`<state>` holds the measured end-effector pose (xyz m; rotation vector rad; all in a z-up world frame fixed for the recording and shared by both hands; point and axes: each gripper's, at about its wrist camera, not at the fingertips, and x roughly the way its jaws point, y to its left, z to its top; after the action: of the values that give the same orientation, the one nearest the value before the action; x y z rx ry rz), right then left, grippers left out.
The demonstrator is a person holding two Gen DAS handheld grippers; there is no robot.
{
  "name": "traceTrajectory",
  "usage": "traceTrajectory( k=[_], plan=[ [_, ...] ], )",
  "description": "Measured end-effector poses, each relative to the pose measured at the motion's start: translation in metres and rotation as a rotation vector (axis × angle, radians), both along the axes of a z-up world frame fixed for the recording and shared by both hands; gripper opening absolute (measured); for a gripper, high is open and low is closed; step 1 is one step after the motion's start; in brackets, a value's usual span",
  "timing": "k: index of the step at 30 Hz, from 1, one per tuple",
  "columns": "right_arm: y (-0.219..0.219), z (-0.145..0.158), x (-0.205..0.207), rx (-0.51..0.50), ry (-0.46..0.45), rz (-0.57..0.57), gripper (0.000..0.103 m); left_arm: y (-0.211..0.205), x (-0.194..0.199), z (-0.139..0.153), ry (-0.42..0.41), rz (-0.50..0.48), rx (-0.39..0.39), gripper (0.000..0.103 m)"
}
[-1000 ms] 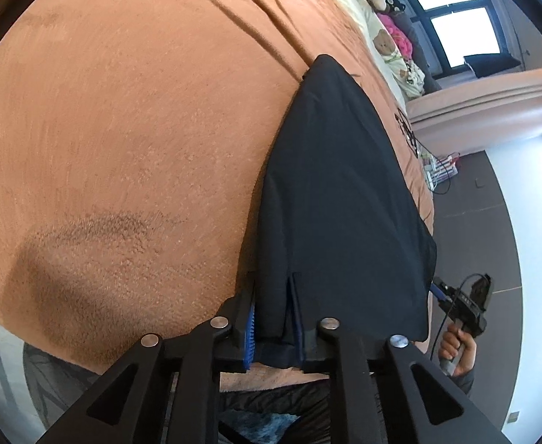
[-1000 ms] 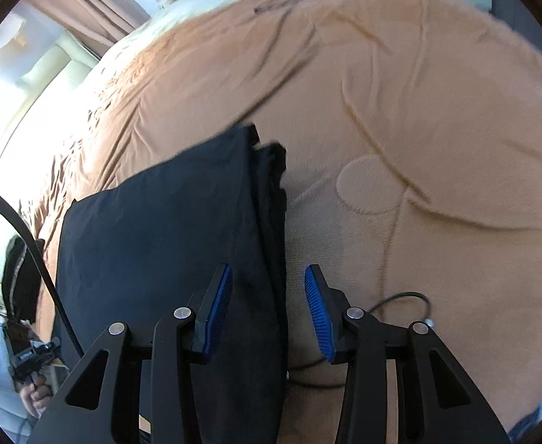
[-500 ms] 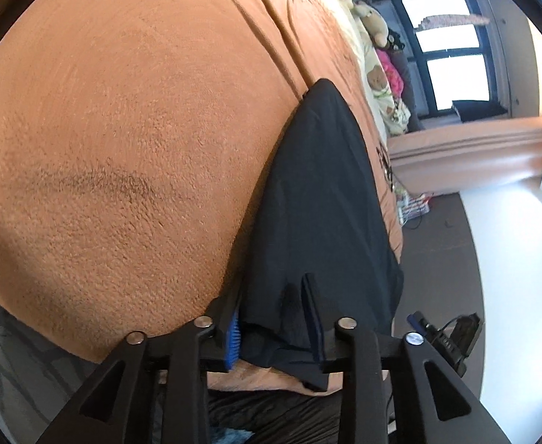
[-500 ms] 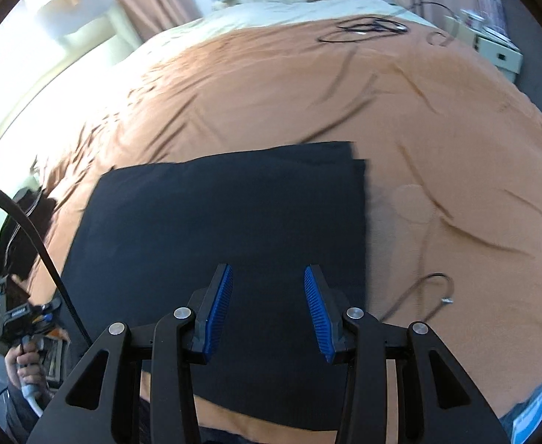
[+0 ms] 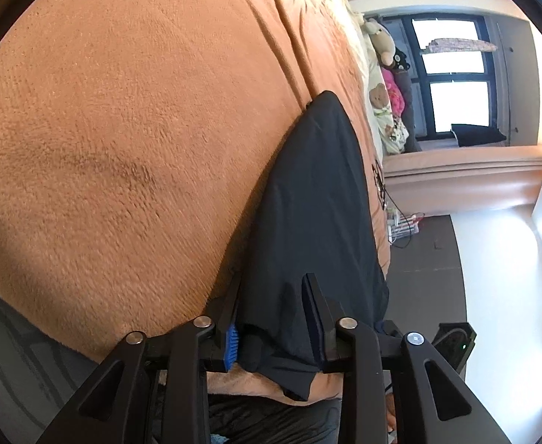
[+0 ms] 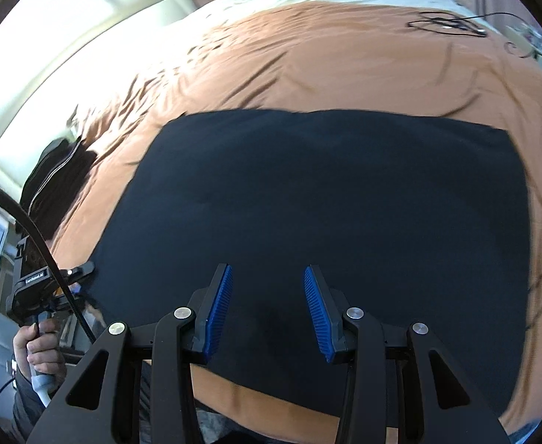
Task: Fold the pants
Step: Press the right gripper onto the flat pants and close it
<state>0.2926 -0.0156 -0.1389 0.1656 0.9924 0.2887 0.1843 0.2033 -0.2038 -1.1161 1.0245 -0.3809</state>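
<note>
You have one pair of black pants (image 6: 326, 203) on one orange blanket (image 6: 307, 55), two grippers, left (image 5: 272, 322) and right (image 6: 267, 310), and one teddy bear (image 5: 381, 42) by one window (image 5: 455, 74).

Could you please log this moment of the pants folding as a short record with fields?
surface: orange blanket on a bed
garment: black pants, lying flat as a folded rectangle
left gripper: fingers apart, around the near corner of the pants; actual pinch cannot be told
right gripper: open, blue fingers above the near edge of the pants, holding nothing
clutter: black cables at the far end of the blanket
background: stuffed toys by a window
</note>
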Motion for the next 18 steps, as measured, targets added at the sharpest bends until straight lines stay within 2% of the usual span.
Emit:
traceTrajectory(
  k=[1,4,6,13,17,18],
  plan=[
    [0.004,-0.003,0.006,0.000,0.005,0.007,0.036,0.000,0.000,0.001,0.000,-0.004,0.018,0.016],
    [0.015,-0.014,0.015,-0.014,0.022,0.025,0.031,0.006,-0.002,0.003,-0.009,0.010,0.003,0.008],
    [0.018,-0.019,0.019,-0.027,0.031,0.028,0.029,0.008,-0.002,0.006,-0.020,0.017,0.012,0.006],
    [0.021,-0.052,0.020,-0.079,0.163,0.034,0.028,0.008,0.003,0.007,-0.011,0.000,0.027,0.006],
    [0.017,-0.042,0.025,-0.079,0.158,0.026,0.027,0.006,0.005,0.005,-0.003,-0.001,0.020,0.009],
    [0.016,-0.037,0.028,-0.081,0.144,0.023,0.027,0.006,0.005,0.005,-0.001,-0.001,0.018,0.014]
  ],
)
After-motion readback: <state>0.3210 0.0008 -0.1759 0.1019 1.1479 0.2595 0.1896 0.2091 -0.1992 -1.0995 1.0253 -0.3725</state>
